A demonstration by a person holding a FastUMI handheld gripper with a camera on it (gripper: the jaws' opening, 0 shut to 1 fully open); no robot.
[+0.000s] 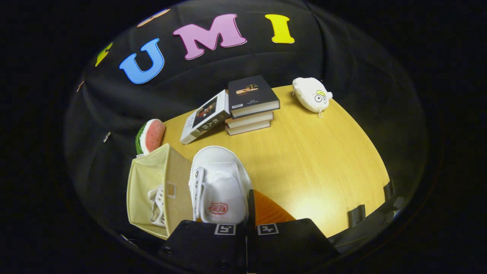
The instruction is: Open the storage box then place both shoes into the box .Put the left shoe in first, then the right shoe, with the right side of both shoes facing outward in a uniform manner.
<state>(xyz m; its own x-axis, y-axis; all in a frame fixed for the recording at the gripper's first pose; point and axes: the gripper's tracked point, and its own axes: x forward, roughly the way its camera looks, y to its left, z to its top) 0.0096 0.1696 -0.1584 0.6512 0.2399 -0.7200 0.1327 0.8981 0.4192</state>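
My tool (246,213) is pinching the white shoe (220,182) by its side, right beside the open storage box (159,182) on the left, other shoe (157,205) already inside. Farther off on the table (315,160): stacked books (249,108), leaning book (203,121), watermelon plush (151,136), white pouch (311,94).

Wooden worktop (312,160), book stack (249,108) far, leaning book (204,121) beside, plush pouch (312,94) far right, storage box (152,190) near left, watermelon toy (151,136) behind it

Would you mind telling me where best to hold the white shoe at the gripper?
Probably by the collar wall beside the tongue, from above. The white shoe sits toe-away, opening up, its thin rim at the gripper, beside the box.
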